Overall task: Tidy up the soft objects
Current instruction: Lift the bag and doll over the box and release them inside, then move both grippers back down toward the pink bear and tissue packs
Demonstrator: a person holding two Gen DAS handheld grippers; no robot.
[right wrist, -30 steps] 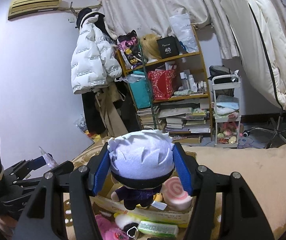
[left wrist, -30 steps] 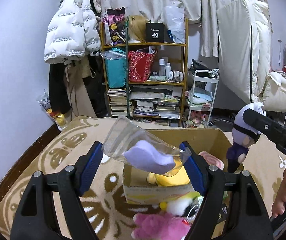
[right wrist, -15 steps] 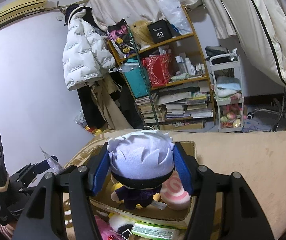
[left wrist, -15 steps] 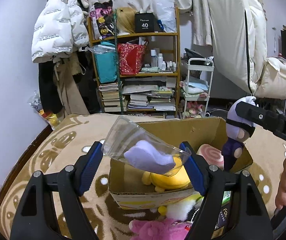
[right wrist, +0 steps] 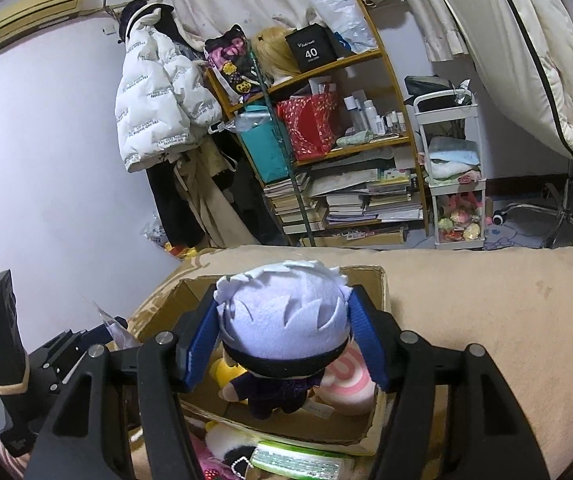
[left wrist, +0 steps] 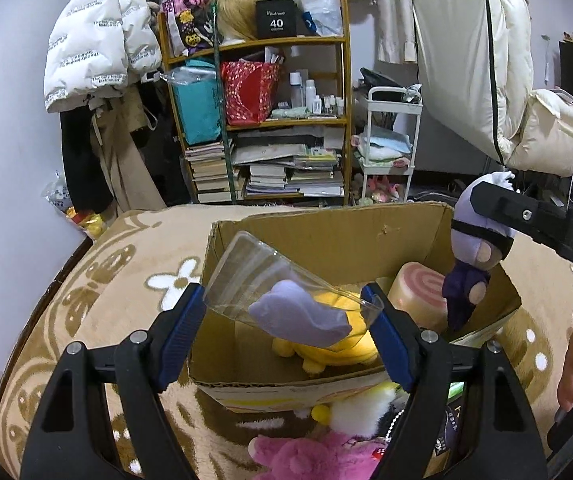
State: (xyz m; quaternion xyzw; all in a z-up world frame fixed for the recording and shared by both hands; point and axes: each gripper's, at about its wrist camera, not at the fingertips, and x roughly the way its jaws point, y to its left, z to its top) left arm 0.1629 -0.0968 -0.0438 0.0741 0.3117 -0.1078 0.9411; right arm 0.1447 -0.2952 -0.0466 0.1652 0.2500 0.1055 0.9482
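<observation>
My left gripper (left wrist: 286,308) is shut on a clear plastic bag with a lilac soft toy inside (left wrist: 298,314), held over the near left part of an open cardboard box (left wrist: 326,236). My right gripper (right wrist: 284,332) is shut on a white-haired plush doll (right wrist: 282,320), which hangs over the box's right side (left wrist: 474,252). In the box lie a yellow plush (left wrist: 338,348) and a pink swirl-roll plush (left wrist: 418,292); both also show under the doll in the right wrist view, the yellow plush (right wrist: 226,372) and the roll (right wrist: 346,384).
The box stands on a beige patterned blanket (left wrist: 98,280). In front of it lie a pink plush (left wrist: 318,456), a white plush (left wrist: 362,408) and a green packet (right wrist: 298,460). A cluttered wooden shelf (left wrist: 270,120) and a white cart (left wrist: 390,148) stand behind.
Both grippers moved forward and lower toward the box, so the box looks larger and more of its inside shows. The doll came down closer to the right rim. Both grips unchanged.
</observation>
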